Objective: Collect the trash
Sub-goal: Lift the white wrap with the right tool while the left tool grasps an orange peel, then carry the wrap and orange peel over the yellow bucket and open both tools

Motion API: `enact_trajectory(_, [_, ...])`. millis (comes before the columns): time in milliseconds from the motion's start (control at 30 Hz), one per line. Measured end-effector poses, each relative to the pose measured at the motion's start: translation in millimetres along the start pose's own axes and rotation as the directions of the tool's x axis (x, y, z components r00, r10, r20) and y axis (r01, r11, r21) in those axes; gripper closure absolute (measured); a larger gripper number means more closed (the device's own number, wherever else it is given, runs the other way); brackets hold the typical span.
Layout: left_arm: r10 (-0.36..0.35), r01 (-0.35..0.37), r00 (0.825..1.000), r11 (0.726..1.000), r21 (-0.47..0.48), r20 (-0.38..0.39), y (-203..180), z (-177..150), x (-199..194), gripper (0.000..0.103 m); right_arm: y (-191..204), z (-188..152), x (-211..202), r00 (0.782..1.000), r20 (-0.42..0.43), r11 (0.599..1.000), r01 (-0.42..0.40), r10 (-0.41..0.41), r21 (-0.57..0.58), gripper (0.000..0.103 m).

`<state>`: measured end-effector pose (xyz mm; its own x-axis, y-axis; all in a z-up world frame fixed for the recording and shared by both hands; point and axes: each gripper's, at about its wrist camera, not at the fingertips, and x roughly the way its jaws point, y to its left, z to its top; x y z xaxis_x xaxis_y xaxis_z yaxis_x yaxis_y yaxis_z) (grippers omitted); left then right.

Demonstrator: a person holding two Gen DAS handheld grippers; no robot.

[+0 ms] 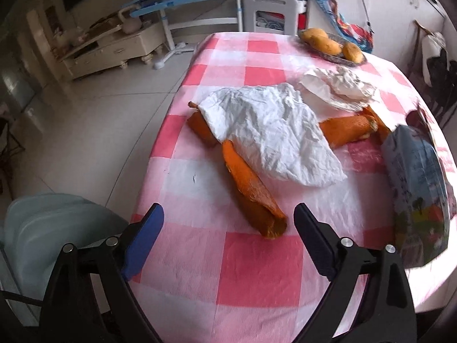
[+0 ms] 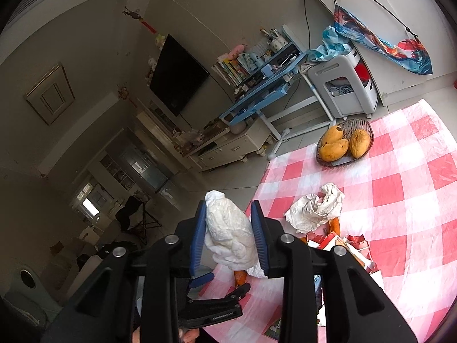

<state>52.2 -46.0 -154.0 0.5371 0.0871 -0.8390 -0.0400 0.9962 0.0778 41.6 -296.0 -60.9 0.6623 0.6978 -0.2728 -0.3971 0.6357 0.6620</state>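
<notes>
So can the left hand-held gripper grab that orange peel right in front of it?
Probably yes: the left hand-held gripper is open, and the near end of the orange peel lies bare between its fingers, clear of the white tissue.

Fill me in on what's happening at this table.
A person is clearing trash off the checked tablecloth with two handheld grippers. The right gripper is closed on a wad of white tissue. The left gripper hangs open over an orange peel beside a crumpled napkin.

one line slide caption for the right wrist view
Right gripper clamps crumpled white tissue above the checkered table.
</notes>
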Motion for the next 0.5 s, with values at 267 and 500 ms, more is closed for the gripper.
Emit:
enact_trajectory(267, [-0.038,0.04,0.998,0.998,-0.044,0.04,16.7,0.7,-3.4,0.084,6.0,-7.4,10.7,0.999,-0.051,0.999,-0.005,0.004,-0.033,0.071])
enact_trajectory(500, [-0.048,0.05,0.989,0.999,-0.017,0.137,19.6,-10.8,-49.5,0.085,29.6,-22.0,9.2,0.995,-0.092,0.994,-0.042,0.032,-0.101,0.071])
